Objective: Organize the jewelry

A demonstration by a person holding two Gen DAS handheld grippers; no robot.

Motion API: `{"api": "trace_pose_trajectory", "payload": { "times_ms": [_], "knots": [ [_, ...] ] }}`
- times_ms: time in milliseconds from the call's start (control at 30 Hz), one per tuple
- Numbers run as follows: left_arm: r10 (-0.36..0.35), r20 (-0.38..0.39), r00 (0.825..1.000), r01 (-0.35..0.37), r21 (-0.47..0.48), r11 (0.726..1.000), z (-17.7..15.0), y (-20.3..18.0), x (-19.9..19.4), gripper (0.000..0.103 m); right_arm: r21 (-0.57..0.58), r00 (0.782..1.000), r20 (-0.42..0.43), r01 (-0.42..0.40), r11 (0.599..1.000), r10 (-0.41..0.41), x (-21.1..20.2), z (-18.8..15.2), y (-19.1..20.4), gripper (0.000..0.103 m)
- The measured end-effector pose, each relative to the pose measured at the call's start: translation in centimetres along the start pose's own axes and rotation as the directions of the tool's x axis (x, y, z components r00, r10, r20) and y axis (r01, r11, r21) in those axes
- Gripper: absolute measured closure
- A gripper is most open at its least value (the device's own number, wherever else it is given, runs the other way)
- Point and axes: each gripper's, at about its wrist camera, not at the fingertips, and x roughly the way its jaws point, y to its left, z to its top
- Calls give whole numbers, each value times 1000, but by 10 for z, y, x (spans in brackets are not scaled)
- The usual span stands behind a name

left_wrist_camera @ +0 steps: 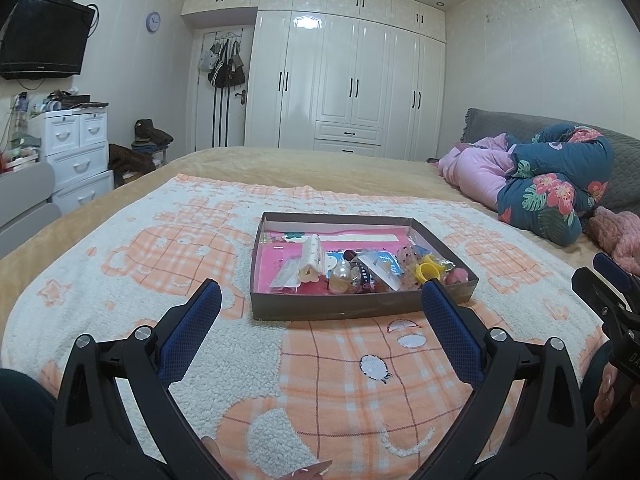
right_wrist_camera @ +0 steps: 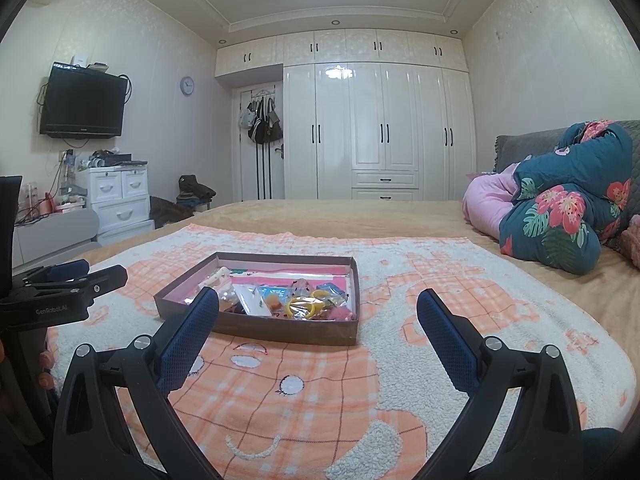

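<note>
A shallow brown cardboard tray sits on an orange-and-white blanket on the bed; it also shows in the right wrist view. It holds a jumble of jewelry and hair pieces: a cream hair clip, a yellow ring, pearl beads, small plastic packets. My left gripper is open and empty, just short of the tray's near wall. My right gripper is open and empty, right of the left one, also short of the tray.
A pink pillow and a floral quilt lie at the bed's right. A white wardrobe fills the far wall. White drawers and a wall TV stand left.
</note>
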Motion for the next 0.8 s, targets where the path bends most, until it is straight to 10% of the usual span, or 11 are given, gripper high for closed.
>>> {"api": "trace_pose_trajectory", "payload": {
  "times_ms": [800],
  "knots": [
    [16, -4, 1000, -16, 3, 1000, 0, 2, 1, 11, 1, 1000, -4, 3, 1000, -3, -1, 0, -1, 6]
  ]
}}
